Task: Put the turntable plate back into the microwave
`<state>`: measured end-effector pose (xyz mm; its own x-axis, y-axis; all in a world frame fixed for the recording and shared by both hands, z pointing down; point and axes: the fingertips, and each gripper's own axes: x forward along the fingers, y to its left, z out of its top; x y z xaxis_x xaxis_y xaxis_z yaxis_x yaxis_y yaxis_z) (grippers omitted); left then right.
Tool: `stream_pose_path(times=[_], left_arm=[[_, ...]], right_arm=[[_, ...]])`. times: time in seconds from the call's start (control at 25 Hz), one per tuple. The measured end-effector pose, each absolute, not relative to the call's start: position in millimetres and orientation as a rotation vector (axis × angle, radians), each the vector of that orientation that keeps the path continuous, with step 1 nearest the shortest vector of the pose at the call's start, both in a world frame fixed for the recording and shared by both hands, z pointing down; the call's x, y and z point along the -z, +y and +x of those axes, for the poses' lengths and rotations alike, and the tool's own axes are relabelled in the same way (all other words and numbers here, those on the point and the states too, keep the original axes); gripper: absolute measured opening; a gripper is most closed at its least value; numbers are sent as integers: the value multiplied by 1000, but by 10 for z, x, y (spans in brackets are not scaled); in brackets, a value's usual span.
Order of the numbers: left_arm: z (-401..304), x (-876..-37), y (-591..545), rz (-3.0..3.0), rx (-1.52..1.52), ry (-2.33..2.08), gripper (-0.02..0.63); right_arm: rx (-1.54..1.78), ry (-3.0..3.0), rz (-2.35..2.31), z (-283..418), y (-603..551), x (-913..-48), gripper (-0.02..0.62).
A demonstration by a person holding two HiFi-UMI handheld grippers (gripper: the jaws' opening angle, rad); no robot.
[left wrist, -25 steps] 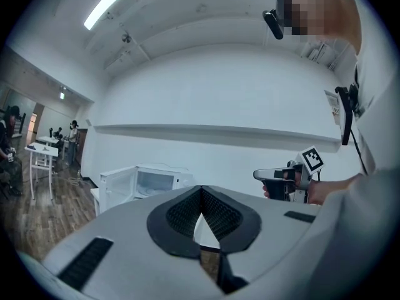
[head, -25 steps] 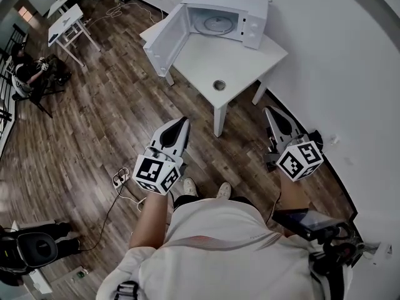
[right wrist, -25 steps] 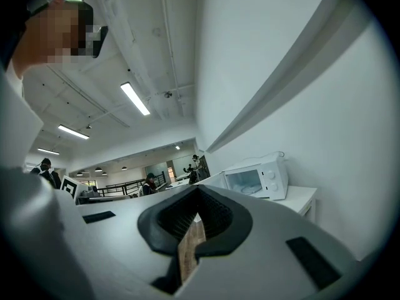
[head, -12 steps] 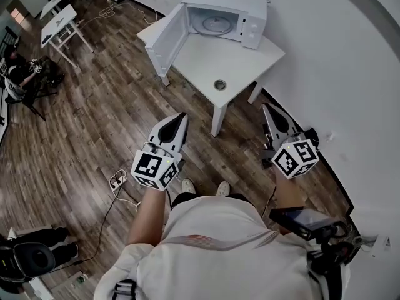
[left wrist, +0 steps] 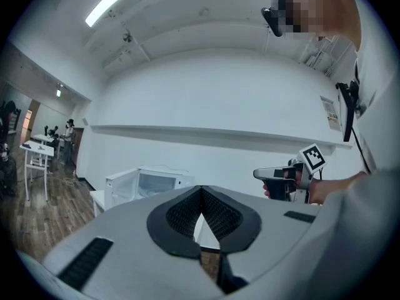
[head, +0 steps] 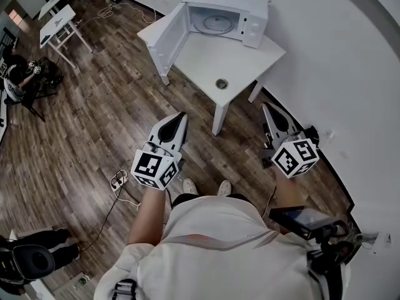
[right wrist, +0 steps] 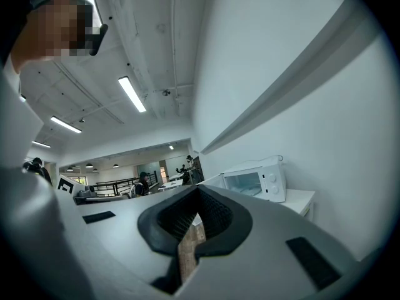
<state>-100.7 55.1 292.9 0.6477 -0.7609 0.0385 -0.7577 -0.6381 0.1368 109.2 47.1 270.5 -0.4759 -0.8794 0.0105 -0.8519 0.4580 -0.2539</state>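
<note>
The white microwave (head: pixel 225 17) stands on the far side of a white table (head: pixel 244 58) with its door (head: pixel 167 39) swung open to the left. The round glass turntable plate (head: pixel 217 22) lies inside its cavity. A small round metal piece (head: pixel 221 84) sits on the table near the front edge. My left gripper (head: pixel 181 116) and right gripper (head: pixel 267 108) hover over the wood floor short of the table, both shut and empty. The left gripper view shows shut jaws (left wrist: pixel 201 189) with the microwave (left wrist: pixel 147 183) beyond. The right gripper view shows shut jaws (right wrist: pixel 199 189) with the microwave (right wrist: pixel 253 181) ahead on the right.
A white wall runs along the right and behind the table. Other white desks (head: pixel 59 24) and a seated person (head: pixel 15 74) are far off at the left. Cables and a power strip (head: pixel 119 180) lie on the floor near my feet. A black chair (head: pixel 31 255) stands at bottom left.
Both grippers have drifted slightly toward the table. Their jaws stay shut and nothing was picked up or let go.
</note>
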Motion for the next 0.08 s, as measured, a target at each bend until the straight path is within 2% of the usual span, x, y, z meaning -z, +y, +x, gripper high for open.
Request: stream_pose_path(times=[0.08], left_arm=[[-1009,-2926,542,2721,40,-1259,9]], right_arm=[[342,2576,-1535,1083,466,-2707,3]])
